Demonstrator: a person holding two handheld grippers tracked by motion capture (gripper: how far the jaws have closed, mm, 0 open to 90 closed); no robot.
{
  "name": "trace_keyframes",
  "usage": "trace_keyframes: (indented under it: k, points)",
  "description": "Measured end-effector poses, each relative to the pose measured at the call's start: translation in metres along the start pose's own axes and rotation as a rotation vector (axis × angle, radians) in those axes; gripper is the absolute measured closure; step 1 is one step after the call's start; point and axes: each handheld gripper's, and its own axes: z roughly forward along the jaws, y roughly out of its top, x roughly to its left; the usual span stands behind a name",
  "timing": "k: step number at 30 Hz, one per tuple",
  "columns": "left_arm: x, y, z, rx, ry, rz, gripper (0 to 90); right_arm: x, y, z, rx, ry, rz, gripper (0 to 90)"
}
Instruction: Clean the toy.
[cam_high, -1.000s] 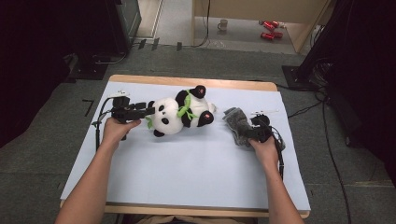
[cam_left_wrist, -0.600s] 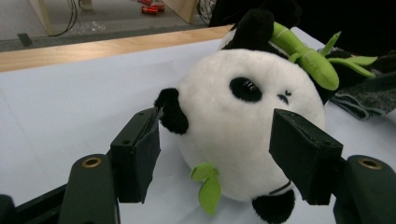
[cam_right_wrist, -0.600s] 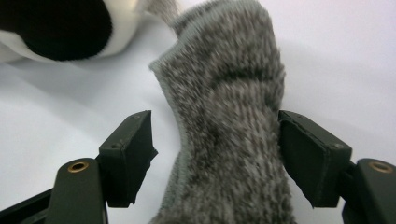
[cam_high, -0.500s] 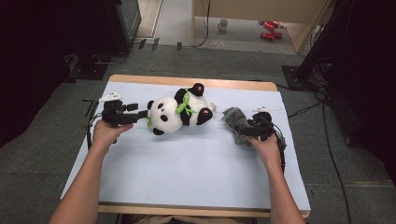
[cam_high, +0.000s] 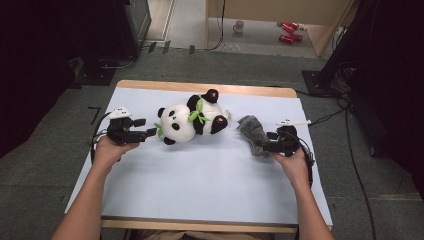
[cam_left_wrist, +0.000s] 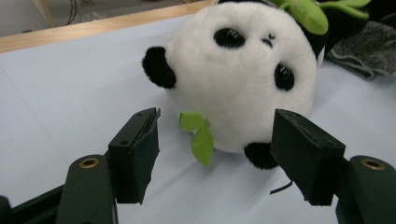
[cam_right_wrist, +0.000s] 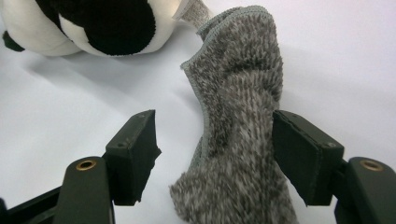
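Standing wide open, the left gripper (cam_left_wrist: 217, 140) held nothing; its two black pads framed the plush panda's (cam_left_wrist: 238, 79) head without touching it, from the toy's 9 o'clock side on the high view. The right gripper (cam_right_wrist: 215, 140) had just been closing a little, with the grey cloth (cam_right_wrist: 238, 93) between its jaws: one pad lay against the fabric and the other stood clear, so nothing was pinched. The panda lay on its side at about 12 o'clock from the middle of the tabletop (cam_high: 200, 190), with the cloth just beside it at its 3 o'clock. The toy looked light, soft and springy, a round white head with short fuzzy pile, black ears and limbs, and thin green felt leaves (cam_left_wrist: 201, 135) at the neck. A hold across an ear or a limb would likely serve better than the broad head, which could squash and slip out. The cloth, a limp, nubbly knit with a stitched hem, stood bunched in a ridge; pinching that ridge seemed the sure grip. The pale tabletop cover looked smooth and matte.
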Motion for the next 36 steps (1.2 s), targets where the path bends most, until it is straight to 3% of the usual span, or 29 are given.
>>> trace_keyframes:
  k: [4, 13, 21, 27, 32, 36]
  points:
    - [-0.003, -0.006, 0.0, 0.039, 0.008, 0.015, 31.9, -0.002, -0.004, -0.007, -0.014, 0.0, -0.009, 32.3]
    - [-0.008, -0.018, -0.001, 0.057, 0.014, 0.044, 31.8, -0.002, -0.021, -0.021, -0.032, -0.013, -0.028, 32.3]
    - [-0.011, -0.025, -0.001, 0.08, 0.009, 0.053, 31.8, 0.011, -0.035, -0.029, -0.029, -0.021, -0.085, 31.0]
    - [-0.011, -0.03, -0.001, 0.076, 0.008, 0.062, 32.9, 0.036, -0.038, -0.031, -0.053, 0.035, -0.118, 32.7]
    - [-0.012, -0.033, 0.0, 0.096, 0.009, 0.07, 33.7, 0.054, -0.041, -0.019, -0.028, 0.092, -0.155, 33.0]
    - [-0.013, -0.036, 0.003, 0.127, 0.003, 0.093, 33.8, 0.062, -0.045, -0.005, -0.002, 0.15, -0.152, 33.0]
